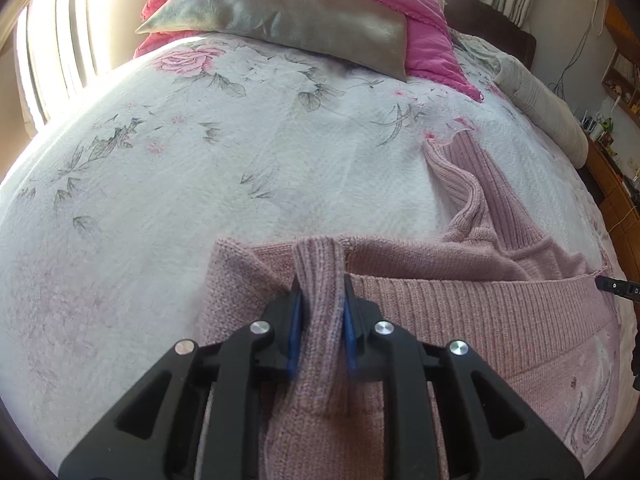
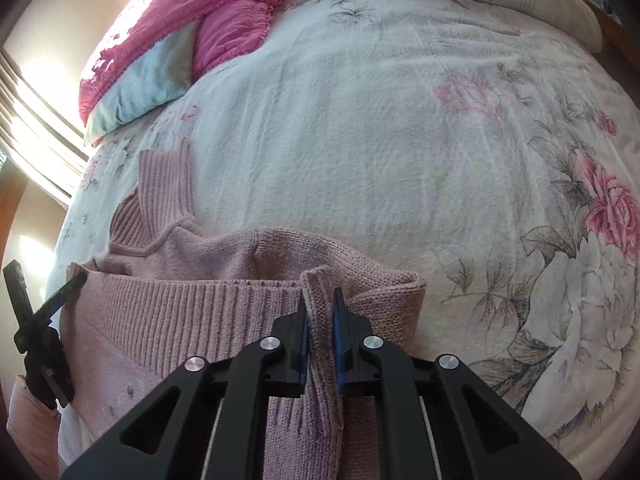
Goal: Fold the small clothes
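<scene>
Now the soft pink knitted sweater (image 1: 460, 280) lies on the near part of the bed with the white flowery cover (image 1: 240, 160), and its ribbed bottom edge is pulled over the body, so one fold looks begun. The left gripper (image 1: 320, 312) and the right gripper (image 2: 320, 320) each have their jaws clenched on a pinch of the pink knit. The ribbed collar (image 2: 168, 188) sticks out far left, so more folding looks left.

The sweater (image 1: 460, 292) was a chunky ribbed knit. The bedspread (image 1: 240, 152) looked matt and nubbly, the grey pillow (image 1: 280, 24) kinda satiny.
</scene>
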Action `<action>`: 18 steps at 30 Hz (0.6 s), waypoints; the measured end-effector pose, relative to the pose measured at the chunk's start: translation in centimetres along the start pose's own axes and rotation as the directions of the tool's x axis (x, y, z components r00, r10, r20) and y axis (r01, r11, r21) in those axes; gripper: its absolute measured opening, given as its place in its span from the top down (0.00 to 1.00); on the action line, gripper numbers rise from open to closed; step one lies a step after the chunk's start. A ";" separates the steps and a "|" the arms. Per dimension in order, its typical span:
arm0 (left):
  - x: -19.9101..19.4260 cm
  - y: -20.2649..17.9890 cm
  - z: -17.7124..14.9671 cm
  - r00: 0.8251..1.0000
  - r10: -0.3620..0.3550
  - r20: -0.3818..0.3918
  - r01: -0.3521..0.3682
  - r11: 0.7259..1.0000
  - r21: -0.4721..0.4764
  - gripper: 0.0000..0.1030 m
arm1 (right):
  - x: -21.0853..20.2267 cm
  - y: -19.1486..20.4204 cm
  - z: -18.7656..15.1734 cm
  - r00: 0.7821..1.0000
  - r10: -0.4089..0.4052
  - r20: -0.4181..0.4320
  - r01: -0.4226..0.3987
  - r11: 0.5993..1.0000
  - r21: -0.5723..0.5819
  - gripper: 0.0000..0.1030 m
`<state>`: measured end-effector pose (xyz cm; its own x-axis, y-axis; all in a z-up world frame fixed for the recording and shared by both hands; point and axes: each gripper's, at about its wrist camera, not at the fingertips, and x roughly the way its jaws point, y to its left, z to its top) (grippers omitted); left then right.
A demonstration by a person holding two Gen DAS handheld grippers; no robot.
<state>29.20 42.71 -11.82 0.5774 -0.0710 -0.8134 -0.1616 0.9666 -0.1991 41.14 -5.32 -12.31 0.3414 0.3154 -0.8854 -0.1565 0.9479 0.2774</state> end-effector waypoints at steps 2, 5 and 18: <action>0.0 0.0 0.1 1.000 -0.006 0.013 0.006 1.000 -0.016 0.85 | 0.3 -0.4 0.0 1.000 0.005 0.006 -0.005 1.000 0.018 0.90; -1.3 -0.2 0.8 0.997 -0.046 0.059 0.049 0.998 -0.043 0.85 | -1.1 0.0 0.5 0.998 0.030 0.053 -0.030 1.000 0.005 0.91; 1.0 -0.6 3.1 0.998 0.038 0.045 -0.035 0.997 -0.063 0.90 | -1.1 -0.9 3.5 0.996 0.031 0.084 -0.037 0.997 0.069 0.91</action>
<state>32.38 42.87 -10.85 0.6066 -0.0235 -0.7947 -0.2319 0.9509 -0.2051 44.16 -6.40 -10.28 0.4131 0.3475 -0.8418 -0.1045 0.9363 0.3353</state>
